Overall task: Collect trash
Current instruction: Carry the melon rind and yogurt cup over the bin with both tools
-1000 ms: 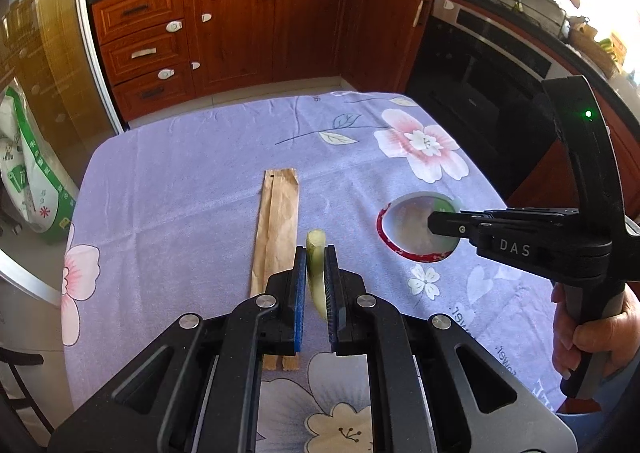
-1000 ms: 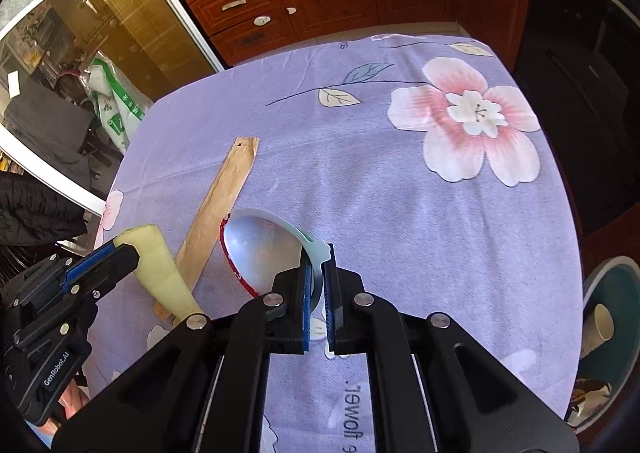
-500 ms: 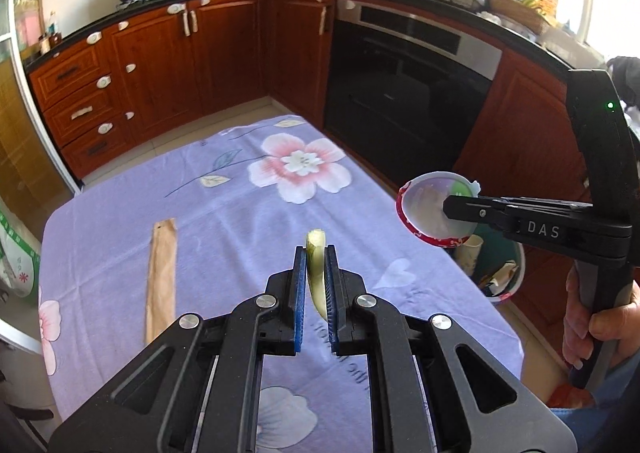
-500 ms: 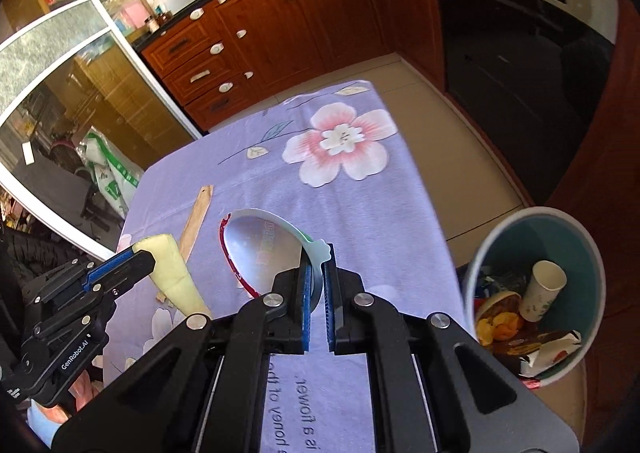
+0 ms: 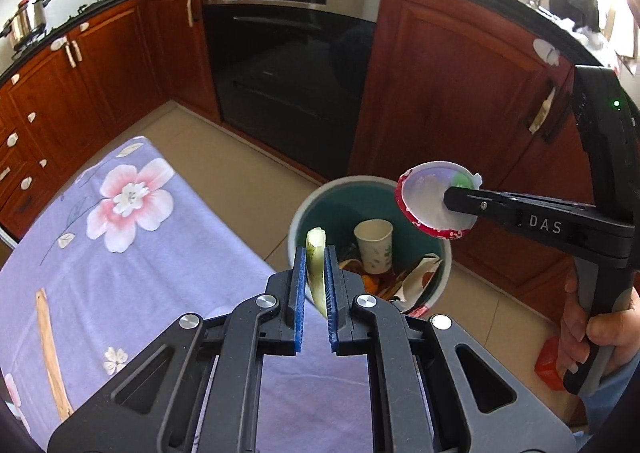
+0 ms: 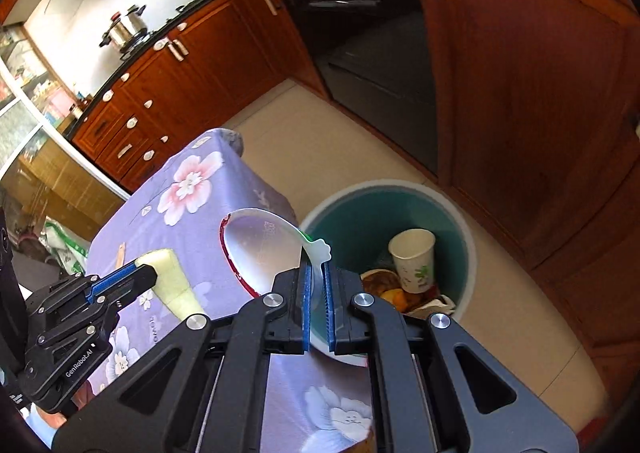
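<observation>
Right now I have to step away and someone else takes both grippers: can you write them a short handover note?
Left hand-held gripper: shut on the pale peel strip, held near the bin's near rim.
Right hand-held gripper: shut on the foil lid, at the table edge beside the bin.
Bin on the floor already holds a paper cup and scraps.
Done: both pieces lifted and carried toward the bin.
Left: drop both in, then fetch the brown paper sleeve on the table.
</observation>
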The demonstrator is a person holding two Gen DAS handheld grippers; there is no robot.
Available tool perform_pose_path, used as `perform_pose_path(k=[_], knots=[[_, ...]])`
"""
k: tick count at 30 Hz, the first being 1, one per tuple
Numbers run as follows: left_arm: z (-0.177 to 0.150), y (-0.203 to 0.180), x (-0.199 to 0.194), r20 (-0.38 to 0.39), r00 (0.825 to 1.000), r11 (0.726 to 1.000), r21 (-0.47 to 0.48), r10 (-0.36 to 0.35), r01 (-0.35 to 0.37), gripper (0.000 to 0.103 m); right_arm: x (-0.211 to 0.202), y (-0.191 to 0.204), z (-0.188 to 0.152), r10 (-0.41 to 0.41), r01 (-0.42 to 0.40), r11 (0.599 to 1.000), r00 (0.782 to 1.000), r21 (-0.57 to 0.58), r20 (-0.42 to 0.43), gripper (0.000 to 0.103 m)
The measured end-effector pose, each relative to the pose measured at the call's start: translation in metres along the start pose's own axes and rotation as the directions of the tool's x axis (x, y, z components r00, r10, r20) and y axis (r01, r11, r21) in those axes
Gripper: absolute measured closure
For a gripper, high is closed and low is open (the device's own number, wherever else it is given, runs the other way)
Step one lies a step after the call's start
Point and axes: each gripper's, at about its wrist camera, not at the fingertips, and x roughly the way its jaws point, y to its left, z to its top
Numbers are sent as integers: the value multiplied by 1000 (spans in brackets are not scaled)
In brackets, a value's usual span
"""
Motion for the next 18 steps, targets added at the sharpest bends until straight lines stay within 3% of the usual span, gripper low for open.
perform_pose_path(k=[8, 16, 17, 18], knots=[[7, -44, 57, -86, 996, 999, 42, -24, 27, 94, 9, -51, -1, -14, 16, 998, 999, 57, -37, 97], [9, -55, 93, -160, 987, 999, 26, -14, 18, 89, 11, -77, 2, -30, 34, 997, 998, 72, -57, 97], [9, -55, 94, -159, 987, 1000, 30, -1, 6, 74, 11, -79, 3, -31, 35, 997, 998, 72, -57, 97], [9, -56, 94, -156, 988, 999, 32, 13, -9, 49, 11, -80, 4, -32, 36, 997, 998, 72, -58, 97]])
